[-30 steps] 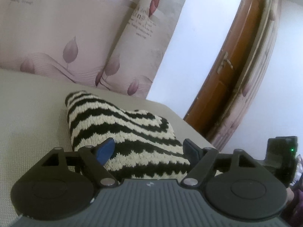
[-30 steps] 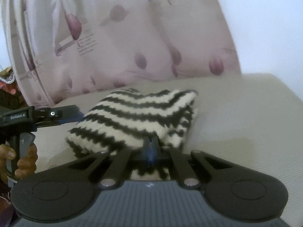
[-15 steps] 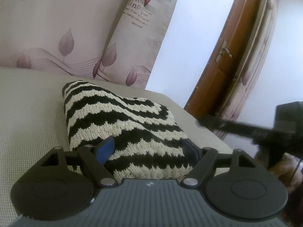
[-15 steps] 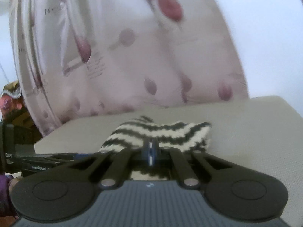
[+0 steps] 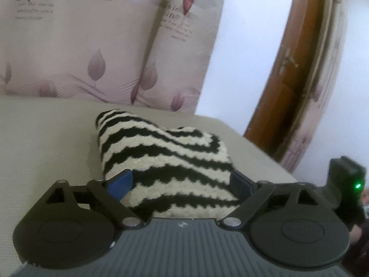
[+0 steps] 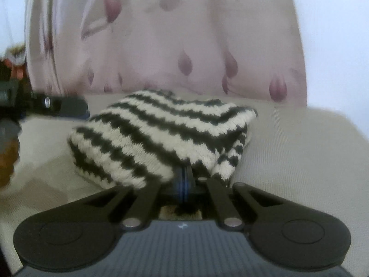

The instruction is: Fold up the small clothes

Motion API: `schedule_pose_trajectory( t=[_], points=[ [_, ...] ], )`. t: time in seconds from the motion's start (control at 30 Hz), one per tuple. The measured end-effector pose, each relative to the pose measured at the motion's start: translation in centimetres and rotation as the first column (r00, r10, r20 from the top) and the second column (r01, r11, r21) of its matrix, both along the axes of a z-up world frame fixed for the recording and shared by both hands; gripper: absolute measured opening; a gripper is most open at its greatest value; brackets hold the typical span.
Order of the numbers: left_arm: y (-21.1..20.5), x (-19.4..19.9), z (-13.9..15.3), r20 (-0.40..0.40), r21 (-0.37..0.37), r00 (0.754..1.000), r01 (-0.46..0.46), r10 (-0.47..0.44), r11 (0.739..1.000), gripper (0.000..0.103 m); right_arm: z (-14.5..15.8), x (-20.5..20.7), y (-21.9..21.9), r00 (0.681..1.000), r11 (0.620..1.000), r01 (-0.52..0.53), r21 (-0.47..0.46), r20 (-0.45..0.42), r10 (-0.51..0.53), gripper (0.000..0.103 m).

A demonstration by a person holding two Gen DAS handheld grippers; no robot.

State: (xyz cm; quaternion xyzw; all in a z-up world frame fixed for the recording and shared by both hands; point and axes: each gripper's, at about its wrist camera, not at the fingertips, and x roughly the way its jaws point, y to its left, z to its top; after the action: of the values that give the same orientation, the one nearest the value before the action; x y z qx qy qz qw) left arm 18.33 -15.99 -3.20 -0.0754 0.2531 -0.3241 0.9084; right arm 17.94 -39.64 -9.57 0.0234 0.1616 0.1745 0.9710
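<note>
- Left gripper (image 5: 182,182) stands wide open, its blue fingers (image 5: 120,182) on either side of the near end of the striped knit (image 5: 161,157), gripping nothing.
- Striped knit lies folded in a bundle on the beige surface (image 5: 46,138), in front of the floral curtain (image 5: 92,46).
- Right gripper (image 6: 184,180) is closed, fingers pressed together at the knit's near edge; whether they pinch cloth is unclear.

The left gripper (image 5: 182,182) stands wide open, its blue pads either side of the near end of a striped knit (image 5: 161,159). The knit lies folded on a beige tabletop (image 5: 41,138), running toward 11 o'clock. A curtain (image 5: 92,41) hangs at 12, a door (image 5: 297,80) at 2.
</note>
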Motion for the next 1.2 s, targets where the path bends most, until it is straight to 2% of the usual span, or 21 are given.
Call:
schedule_pose_trajectory(
  t=[0.07,0.3,0.6,1.0,1.2],
  points=[
    [-0.2,0.1,-0.1,-0.004,0.038,1.0,-0.019,0.019,0.999,0.089,0.1,0.0,-0.1,1.0,1.0,-0.002,0.019,-0.005,0.002,0.001],
    [-0.7,0.8,-0.4,-0.027,0.121,0.996,-0.081,0.085,0.989,0.089,0.2,-0.2,0.4,1.0,1.0,0.005,0.001,0.003,-0.005,0.001],
    [-2.0,0.9,-0.7,0.0,0.228,0.992,-0.122,0.126,0.966,0.092,0.2,-0.3,0.2,1.0,1.0,0.003,0.017,-0.001,-0.003,0.001],
    [-2.7,1.3,-0.6,0.035,0.278,0.991,-0.137,0.133,0.951,0.102,0.3,-0.2,0.1,1.0,0.999,0.003,0.034,-0.005,-0.002,0.001],
    [-2.9,2.3,-0.6,0.01,0.283,0.991,-0.13,0.132,0.95,0.103,0.3,-0.2,0.0,1.0,0.999,0.002,0.044,-0.008,-0.002,0.001]
  ],
)
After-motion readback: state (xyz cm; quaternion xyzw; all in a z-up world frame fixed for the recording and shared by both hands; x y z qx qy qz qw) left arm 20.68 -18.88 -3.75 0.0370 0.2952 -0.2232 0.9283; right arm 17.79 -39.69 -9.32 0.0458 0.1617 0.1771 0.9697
